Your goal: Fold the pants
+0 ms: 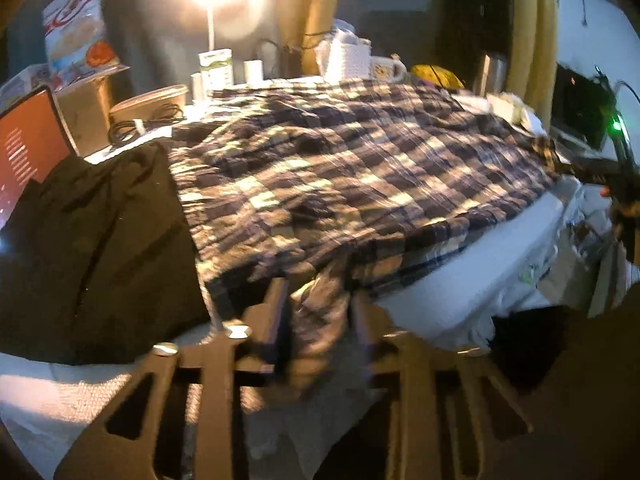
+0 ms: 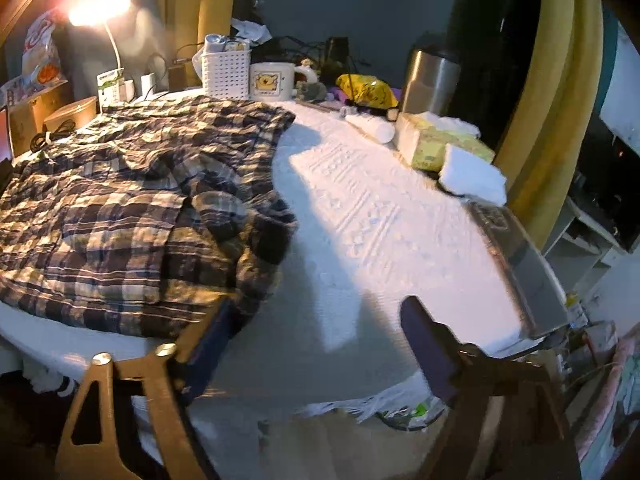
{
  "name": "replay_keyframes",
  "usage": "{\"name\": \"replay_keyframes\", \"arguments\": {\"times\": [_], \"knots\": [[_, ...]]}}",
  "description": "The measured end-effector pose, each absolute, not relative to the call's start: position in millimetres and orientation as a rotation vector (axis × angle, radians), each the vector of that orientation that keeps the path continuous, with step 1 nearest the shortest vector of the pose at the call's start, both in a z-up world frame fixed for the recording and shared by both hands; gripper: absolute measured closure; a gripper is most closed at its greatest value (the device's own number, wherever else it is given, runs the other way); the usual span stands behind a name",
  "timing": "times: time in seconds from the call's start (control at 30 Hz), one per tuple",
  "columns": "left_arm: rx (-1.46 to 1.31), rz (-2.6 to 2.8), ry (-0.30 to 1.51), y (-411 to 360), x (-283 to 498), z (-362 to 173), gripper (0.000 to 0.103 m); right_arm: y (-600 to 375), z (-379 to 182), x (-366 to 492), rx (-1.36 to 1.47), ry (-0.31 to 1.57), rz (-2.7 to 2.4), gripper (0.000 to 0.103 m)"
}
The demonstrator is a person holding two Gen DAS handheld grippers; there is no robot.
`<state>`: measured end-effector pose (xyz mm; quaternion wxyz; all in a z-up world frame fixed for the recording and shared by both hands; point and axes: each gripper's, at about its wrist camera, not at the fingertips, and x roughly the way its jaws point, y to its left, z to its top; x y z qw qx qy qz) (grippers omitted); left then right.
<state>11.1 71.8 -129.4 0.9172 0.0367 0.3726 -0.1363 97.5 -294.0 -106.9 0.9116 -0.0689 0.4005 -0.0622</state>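
Plaid pants (image 1: 340, 168) lie spread over a white textured table cover (image 1: 472, 280). My left gripper (image 1: 320, 308) is at the near edge of the table, shut on a bunched fold of the plaid pants. In the right wrist view the pants (image 2: 132, 208) lie rumpled on the left half of the table. My right gripper (image 2: 316, 328) is open and empty over the white cover (image 2: 380, 220), just right of the pants' near edge; its left finger (image 2: 212, 332) is close to the fabric.
A black garment (image 1: 100, 248) lies left of the pants. At the back stand a lit lamp (image 2: 100, 12), a white basket (image 2: 226, 70), a mug (image 2: 272, 82), a steel flask (image 2: 430, 80) and tissue packs (image 2: 444, 140). A laptop (image 1: 28, 148) is at the left, and a metal tray (image 2: 524, 268) is at the table's right edge.
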Motion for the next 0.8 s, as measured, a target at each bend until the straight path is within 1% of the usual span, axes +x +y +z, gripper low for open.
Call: {"name": "replay_keyframes", "arguments": {"times": [0.1,0.17,0.4,0.53,0.63,0.73,0.8], "knots": [[0.055,-0.263,0.766,74.9,17.1,-129.2,0.095,-297.2,-106.1,94.8,-0.153,0.818,-0.124,0.015],[0.046,-0.254,0.766,73.9,20.9,-129.0,0.096,-296.7,-107.3,93.8,-0.159,0.816,-0.111,0.015],[-0.077,-0.256,0.802,86.1,38.1,-127.4,0.098,-296.0,-107.6,86.6,-0.171,0.800,-0.073,0.015],[-0.069,-0.249,0.802,84.2,37.9,-127.0,0.098,-294.5,-108.7,81.2,-0.222,0.815,-0.057,0.015],[-0.062,-0.248,0.804,83.0,36.9,-126.9,0.097,-284.0,-119.0,84.5,-0.328,0.838,-0.058,0.015],[-0.030,-0.237,0.807,78.1,33.8,-125.8,0.095,-268.5,-120.0,89.9,-0.425,0.796,-0.047,0.015],[0.008,-0.237,0.805,73.7,31.4,-125.4,0.089,-254.6,-122.3,94.9,-0.520,0.763,-0.025,0.015]]}}
